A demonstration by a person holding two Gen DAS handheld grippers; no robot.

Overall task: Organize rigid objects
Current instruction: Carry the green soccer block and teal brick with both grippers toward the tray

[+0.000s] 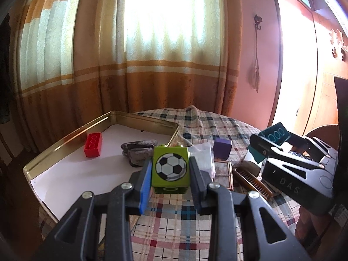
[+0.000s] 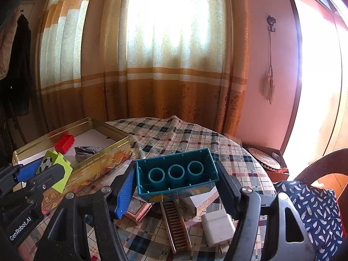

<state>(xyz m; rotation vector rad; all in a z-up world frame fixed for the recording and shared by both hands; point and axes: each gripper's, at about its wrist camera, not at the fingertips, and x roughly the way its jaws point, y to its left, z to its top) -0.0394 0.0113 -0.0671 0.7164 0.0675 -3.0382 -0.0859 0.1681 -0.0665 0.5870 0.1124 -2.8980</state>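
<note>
Left tongs (image 1: 170, 169) around half-hidden green block (image 1: 170, 167)

black grippers (image 1: 170, 174), blue pads (image 2: 125, 192), silver screws.

The comb (image 2: 176, 226) runs partly under the teal brick (image 2: 177, 175); the white charger's (image 2: 218, 230) prongs are too small to make out.
</note>
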